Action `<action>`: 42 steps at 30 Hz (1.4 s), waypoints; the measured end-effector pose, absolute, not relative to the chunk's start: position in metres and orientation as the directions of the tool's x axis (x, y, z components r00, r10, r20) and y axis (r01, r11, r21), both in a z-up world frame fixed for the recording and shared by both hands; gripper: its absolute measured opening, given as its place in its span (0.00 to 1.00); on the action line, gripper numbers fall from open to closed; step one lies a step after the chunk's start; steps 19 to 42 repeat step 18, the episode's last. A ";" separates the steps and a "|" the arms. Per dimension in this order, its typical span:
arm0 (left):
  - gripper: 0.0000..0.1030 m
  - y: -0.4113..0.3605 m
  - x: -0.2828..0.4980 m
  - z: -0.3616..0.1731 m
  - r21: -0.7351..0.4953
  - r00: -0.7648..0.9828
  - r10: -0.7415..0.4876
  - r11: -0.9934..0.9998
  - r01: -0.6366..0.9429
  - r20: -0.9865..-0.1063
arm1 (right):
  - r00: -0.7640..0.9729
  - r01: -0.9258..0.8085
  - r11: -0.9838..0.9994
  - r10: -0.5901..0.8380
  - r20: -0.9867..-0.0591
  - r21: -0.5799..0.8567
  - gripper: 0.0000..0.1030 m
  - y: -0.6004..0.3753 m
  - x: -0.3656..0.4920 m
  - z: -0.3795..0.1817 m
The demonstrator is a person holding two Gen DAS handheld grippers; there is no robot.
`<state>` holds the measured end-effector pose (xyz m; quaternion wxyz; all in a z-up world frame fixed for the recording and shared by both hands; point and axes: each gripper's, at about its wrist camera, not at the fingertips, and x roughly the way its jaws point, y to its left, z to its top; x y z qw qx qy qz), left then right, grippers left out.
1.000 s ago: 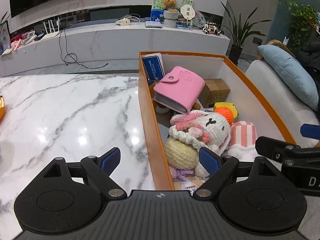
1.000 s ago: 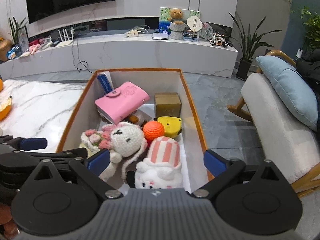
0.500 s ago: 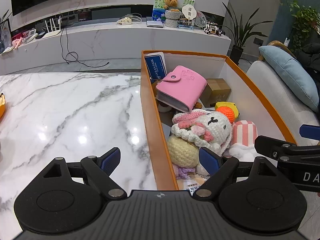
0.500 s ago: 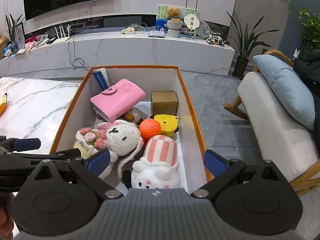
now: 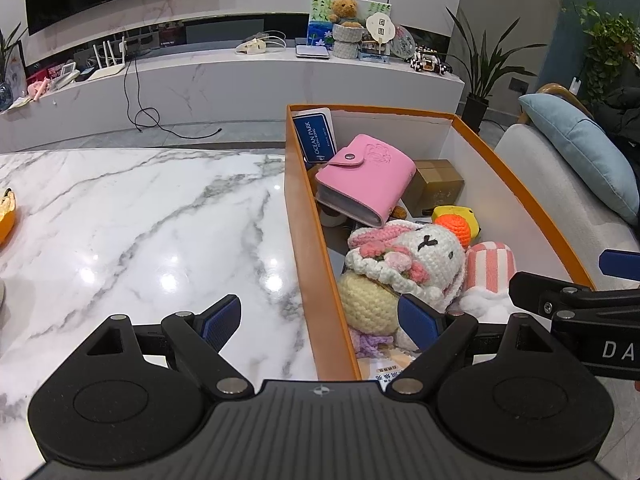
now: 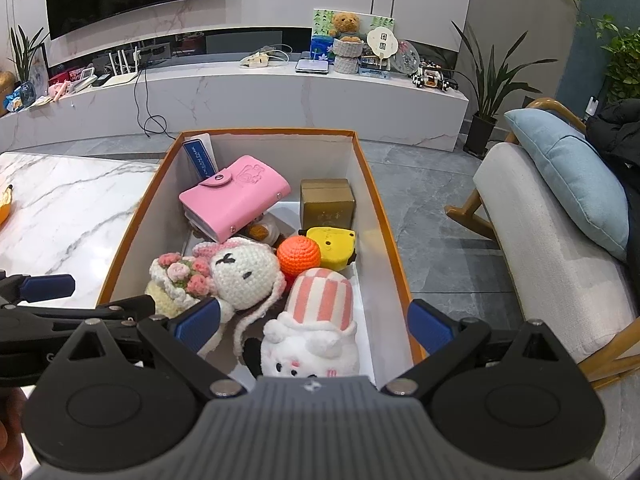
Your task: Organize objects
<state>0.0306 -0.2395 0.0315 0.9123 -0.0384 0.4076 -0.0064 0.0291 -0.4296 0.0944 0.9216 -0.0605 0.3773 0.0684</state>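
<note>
Both tools hover at the near end of the box (image 6: 384,216), nothing held. Right gripper (image 6: 314,326): jaws spread wide, empty, centred over the near contents. Left gripper (image 5: 320,320): equally wide, empty, straddling the box's left wall, one finger over the table (image 5: 140,220), the other over the toys. Likely posture: paused above the load, either choosing a pick or finished with one.

Nearest in the box: white plush (image 6: 316,328) with a pink-striped cap, lying against the right wall. Beside it on the left, crochet bunny (image 6: 244,272) with a flower bunch, slumped over a pale yellow crochet piece (image 5: 368,304); soft items sit on top, probably dropped in last. A printed paper (image 5: 390,368) shows beneath them.

Mid box: orange ball (image 6: 298,256) touching a yellow case (image 6: 332,242). Behind, a brown carton (image 6: 326,204) flat on the floor. Pink wallet (image 6: 236,196) rests tilted on smaller items I cannot identify. Blue card (image 6: 200,158) stands propped in the far left corner, held upright by the walls.

Table: bare marble near the box; an orange-yellow object (image 5: 6,216) at the far left edge, cut off.

Judgement: sorting is nearly complete.
</note>
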 end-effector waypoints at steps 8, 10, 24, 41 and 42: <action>0.98 -0.240 0.030 0.032 -0.069 0.672 -0.036 0.997 -0.022 -0.740 | 0.706 -0.172 0.983 0.082 -0.703 -0.058 0.97 -0.430 0.029 0.094; 0.98 -0.240 0.030 0.032 -0.068 0.672 -0.036 0.997 -0.021 -0.740 | 0.706 -0.172 0.983 0.081 -0.704 -0.059 0.97 -0.430 0.029 0.094; 0.98 -0.240 0.029 0.034 -0.059 0.678 -0.028 0.998 -0.023 -0.734 | 0.706 -0.171 0.984 0.082 -0.703 -0.057 0.97 -0.430 0.029 0.095; 0.98 -0.240 0.029 0.034 -0.059 0.678 -0.028 0.998 -0.023 -0.734 | 0.706 -0.171 0.984 0.082 -0.703 -0.057 0.97 -0.430 0.029 0.095; 0.98 -0.240 0.029 0.034 -0.059 0.678 -0.028 0.998 -0.023 -0.734 | 0.706 -0.171 0.984 0.082 -0.703 -0.057 0.97 -0.430 0.029 0.095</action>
